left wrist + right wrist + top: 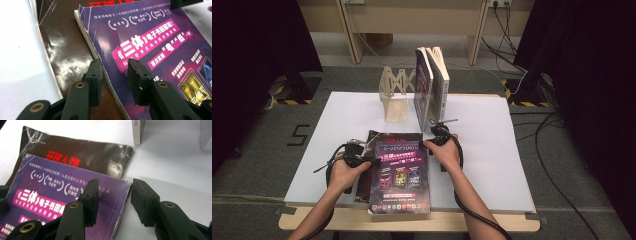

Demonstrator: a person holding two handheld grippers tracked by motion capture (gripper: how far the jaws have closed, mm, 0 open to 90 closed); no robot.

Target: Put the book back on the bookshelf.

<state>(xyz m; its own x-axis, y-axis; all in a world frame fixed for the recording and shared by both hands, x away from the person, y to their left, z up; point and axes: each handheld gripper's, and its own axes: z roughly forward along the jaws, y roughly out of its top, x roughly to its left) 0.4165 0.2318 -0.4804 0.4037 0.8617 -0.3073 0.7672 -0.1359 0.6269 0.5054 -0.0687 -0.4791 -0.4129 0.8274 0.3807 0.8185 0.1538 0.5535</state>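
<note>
A purple-covered book (399, 172) lies flat on top of a dark brown book (363, 187) at the front of the white board (492, 150). My left gripper (374, 161) is at the purple book's left edge. In the left gripper view the left gripper (113, 66) is open, one jaw over the dark book (67, 50), the other over the purple cover (155, 42). My right gripper (432, 141) is at the book's far right corner. In the right gripper view the right gripper (115, 186) is open astride that edge of the purple book (50, 195), with the dark book (100, 155) beyond.
Two books (432, 85) stand upright at the back of the board beside a wooden folding stand (394, 95). The table's wooden front edge (412, 220) runs below the board. Cables (552, 165) lie on the floor to the right.
</note>
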